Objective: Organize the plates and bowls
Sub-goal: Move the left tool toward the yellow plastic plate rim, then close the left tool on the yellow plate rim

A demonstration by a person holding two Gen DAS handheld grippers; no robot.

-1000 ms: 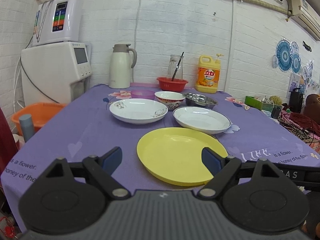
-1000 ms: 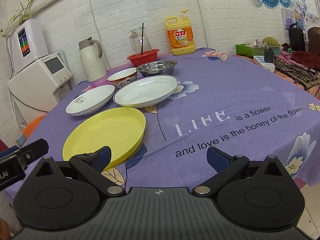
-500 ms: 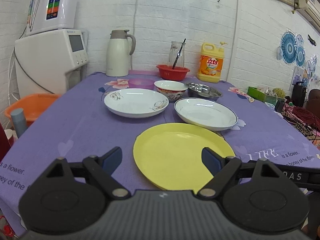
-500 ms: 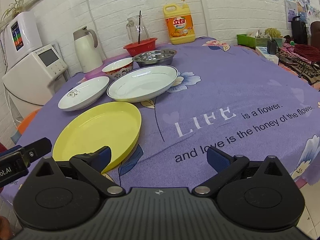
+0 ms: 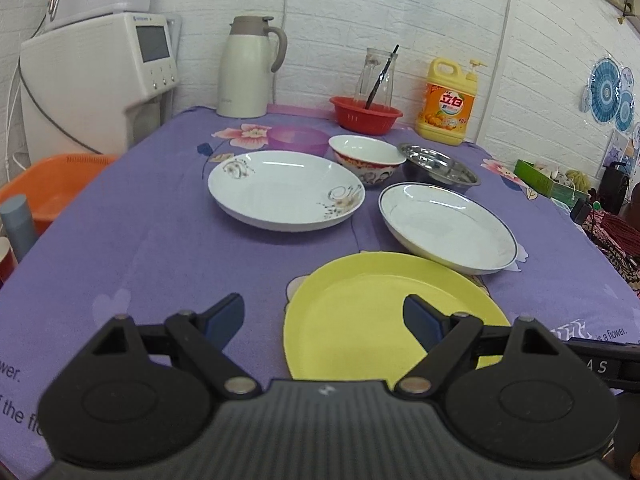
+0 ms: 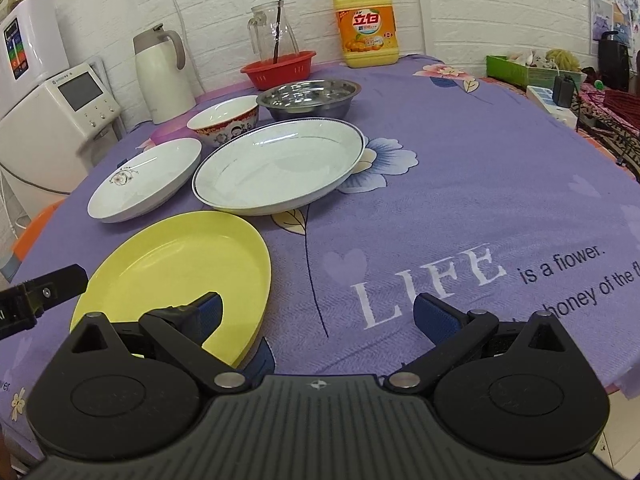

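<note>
Both grippers were spread wide and held nothing: the left gripper (image 5: pixel 323 316) hung low over the near edge of the table with its right blue pad above the yellow plate (image 5: pixel 360 320), and the right gripper (image 6: pixel 316 312) hovered beside it, its left pad over that same plate's near rim. The yellow plate was a smooth, matte, shallow round, lying flat on the purple tablecloth (image 6: pixel 460 184) closest to the grippers. Just behind it sat a glossy white plate with a thin blue rim (image 6: pixel 280 164), its edge very near the yellow one; whether they touched I could not tell. To its left lay a white plate with floral prints (image 5: pixel 286 190), also glossy and shallow. Behind these stood a deep ceramic bowl with a red patterned band (image 5: pixel 366 158) and a shiny steel bowl (image 6: pixel 308 96), close together. A translucent purple bowl (image 5: pixel 298 138) sat behind the floral plate. Farther back stood a red plastic basket (image 5: pixel 366 114), a glass jug (image 6: pixel 274 32), a cream thermos (image 5: pixel 250 68) and a yellow detergent bottle (image 6: pixel 368 24) along the white brick wall.
</note>
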